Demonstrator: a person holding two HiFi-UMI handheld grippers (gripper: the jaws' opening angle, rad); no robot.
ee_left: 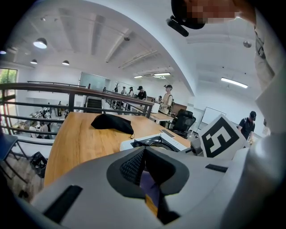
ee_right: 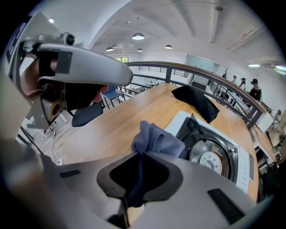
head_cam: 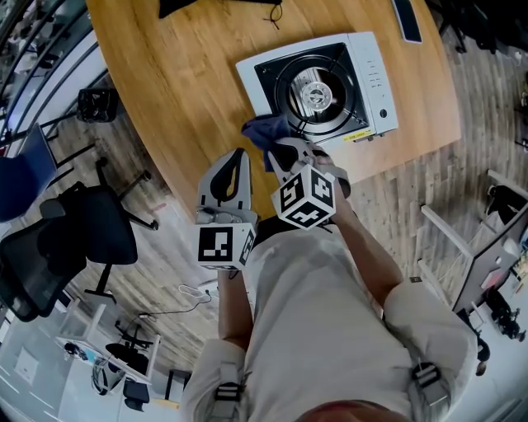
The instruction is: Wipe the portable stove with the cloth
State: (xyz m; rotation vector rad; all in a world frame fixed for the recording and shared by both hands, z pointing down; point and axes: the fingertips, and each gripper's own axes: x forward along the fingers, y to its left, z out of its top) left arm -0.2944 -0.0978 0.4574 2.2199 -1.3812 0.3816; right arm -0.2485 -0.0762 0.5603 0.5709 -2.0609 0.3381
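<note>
The portable stove (head_cam: 318, 91), white with a black burner top, sits on the round wooden table (head_cam: 190, 74) near its front edge. A blue cloth (head_cam: 264, 129) is bunched at the stove's near left corner, and my right gripper (head_cam: 285, 150) is shut on it. In the right gripper view the cloth (ee_right: 154, 138) sticks up out of the closed jaws of the right gripper (ee_right: 139, 154), just short of the stove (ee_right: 214, 152). My left gripper (head_cam: 240, 154) hangs at the table's edge, left of the cloth, shut with nothing held. The left gripper view shows the left gripper (ee_left: 143, 150) with the stove (ee_left: 156, 142) beyond it.
A black pouch (ee_right: 196, 102) lies on the table behind the stove, also seen as the black pouch (ee_left: 111, 122). A dark flat device (head_cam: 406, 21) lies at the table's far right. Office chairs (head_cam: 58, 247) stand on the floor to the left. People stand in the distance.
</note>
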